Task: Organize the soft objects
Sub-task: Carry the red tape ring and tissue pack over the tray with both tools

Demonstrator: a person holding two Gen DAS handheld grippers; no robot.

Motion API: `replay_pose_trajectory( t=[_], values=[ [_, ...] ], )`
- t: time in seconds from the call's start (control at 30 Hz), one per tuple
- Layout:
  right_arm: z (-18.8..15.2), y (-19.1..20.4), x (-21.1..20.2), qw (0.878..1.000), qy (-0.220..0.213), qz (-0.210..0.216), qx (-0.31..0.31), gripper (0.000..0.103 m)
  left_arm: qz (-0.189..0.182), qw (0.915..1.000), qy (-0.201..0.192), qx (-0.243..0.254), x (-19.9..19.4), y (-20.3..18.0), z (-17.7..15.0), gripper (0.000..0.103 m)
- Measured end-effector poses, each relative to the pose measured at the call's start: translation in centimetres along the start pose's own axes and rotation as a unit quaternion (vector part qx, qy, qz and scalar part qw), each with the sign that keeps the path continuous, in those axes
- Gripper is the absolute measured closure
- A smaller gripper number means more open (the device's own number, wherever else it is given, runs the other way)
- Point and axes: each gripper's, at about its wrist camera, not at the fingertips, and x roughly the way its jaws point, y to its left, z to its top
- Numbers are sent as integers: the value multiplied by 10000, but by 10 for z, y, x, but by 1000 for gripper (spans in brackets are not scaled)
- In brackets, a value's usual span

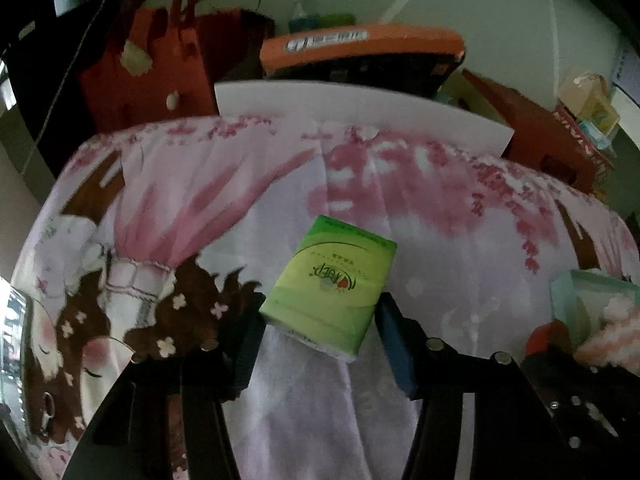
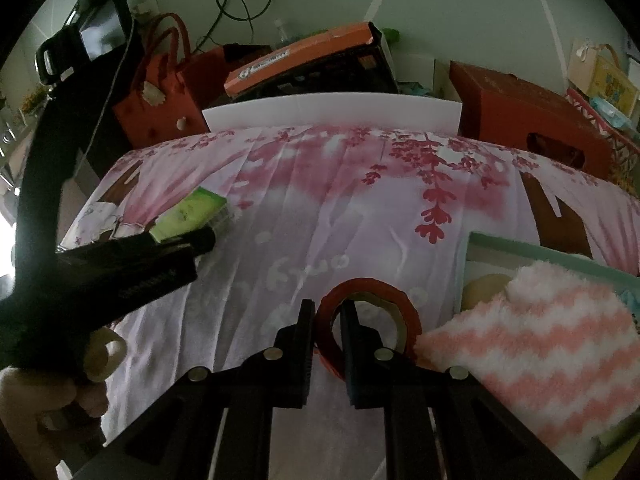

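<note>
Right gripper [image 2: 327,316]: closest to me, low over the cloth, its jaws narrowed onto the wall of a red tape roll [image 2: 370,322], one finger outside the ring and one inside.
Left gripper [image 1: 320,320]: jaws spread fairly wide, with the near end of a green tissue pack [image 1: 334,286] between them; whether the pads actually press its sides, I cannot tell.
Tissue pack: tilted, lying on or just over the cloth, left of the tape roll.
Fluffy cloth [image 2: 536,344]: pink and white zigzag, draped over the near edge of a pale teal box [image 2: 560,254], just right of the tape.
Tablecloth [image 2: 320,208]: pink blossom print, creased, covering the whole table.
Far edge: a white board [image 2: 332,114] standing upright, behind it a red gift bag [image 2: 160,108], an orange-lidded box [image 2: 300,54] and a dark red carton [image 2: 520,116].
</note>
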Motion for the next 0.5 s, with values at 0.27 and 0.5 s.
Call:
replay_pose_trajectory(
  t=[0.27,0.5],
  values=[
    [3,1,-23,9997,-224,44,-4,89,97,9985,-522,90,-49,-4,7,46],
    [-2,3,-54,9989,-469,88,-21,89,64,9965,-834,87,-88,-9,-4,46]
  ],
)
